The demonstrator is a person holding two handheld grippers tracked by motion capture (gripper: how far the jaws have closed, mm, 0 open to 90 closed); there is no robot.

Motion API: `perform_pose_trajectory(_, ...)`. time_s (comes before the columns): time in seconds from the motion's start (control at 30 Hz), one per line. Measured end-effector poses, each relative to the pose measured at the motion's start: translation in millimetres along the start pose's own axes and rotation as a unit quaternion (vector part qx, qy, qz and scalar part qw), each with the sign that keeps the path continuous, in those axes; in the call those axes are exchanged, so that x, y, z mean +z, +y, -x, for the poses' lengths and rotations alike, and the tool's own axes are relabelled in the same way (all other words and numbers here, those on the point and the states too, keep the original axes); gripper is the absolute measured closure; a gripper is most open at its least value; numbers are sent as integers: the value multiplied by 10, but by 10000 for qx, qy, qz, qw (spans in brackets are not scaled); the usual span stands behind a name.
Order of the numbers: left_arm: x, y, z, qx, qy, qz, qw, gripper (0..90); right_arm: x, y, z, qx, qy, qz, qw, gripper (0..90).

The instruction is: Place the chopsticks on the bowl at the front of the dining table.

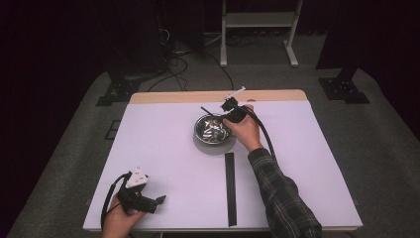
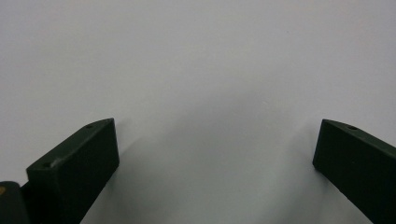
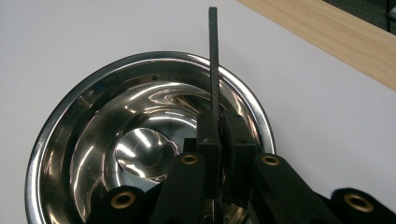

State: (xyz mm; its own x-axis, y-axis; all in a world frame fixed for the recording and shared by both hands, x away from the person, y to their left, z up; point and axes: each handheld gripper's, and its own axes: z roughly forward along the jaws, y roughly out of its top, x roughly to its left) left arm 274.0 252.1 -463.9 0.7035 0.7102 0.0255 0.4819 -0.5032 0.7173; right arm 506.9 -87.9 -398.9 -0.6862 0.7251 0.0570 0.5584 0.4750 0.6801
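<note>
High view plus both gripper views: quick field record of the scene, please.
surface: white table, wooden strip along far edge
bowl: steel bowl, centre of table, upright
right tool: right tool shut on a thin black stick, held over the bowl's inside
second stick: black stick lying flat near the front edge, untouched
left tool: left tool open, nothing between its jaws, over bare table at front left

Right arm in a dark plaid sleeve (image 1: 282, 196), black grippers, left gripper (image 1: 159, 201) topped with a pale three-cornered plate, thick black cables looping off both, brass-ringed pivots behind the right gripper (image 3: 219, 133), blocky matte fingers (image 2: 77, 168).
</note>
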Motion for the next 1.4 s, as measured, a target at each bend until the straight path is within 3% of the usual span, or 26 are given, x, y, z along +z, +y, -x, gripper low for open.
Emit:
perform_pose_trajectory(0.17, 0, 0, 0, 2, 1, -1, 10000, 0, 6, 2, -11, 7, 60, -22, 10000, 854)
perform_pose_trajectory(0.3, -1, 0, -2, 15, -1, -10, 10000, 0, -32, 11, -5, 44, 84, 132, 9999, 750)
perform_pose_trajectory(0.53, -3, 1, -1, 13, -4, -14, 10000, 0, -153, 7, 2, -2, 34, 173, 9998, 698)
perform_pose_trajectory(0.77, 0, -1, 1, -5, -7, 2, 10000, 0, -309, -50, -23, -37, 165, 273, 9995, 625)
perform_pose_trajectory(1.07, 0, -1, 1, -3, -6, 0, 10000, 0, -509, -191, -31, -19, 270, 388, 9989, 585)
perform_pose_trajectory(1.4, -1, -1, 1, 2, -4, -3, 10000, 0, -755, -332, -30, -21, 224, 458, 9987, 578)
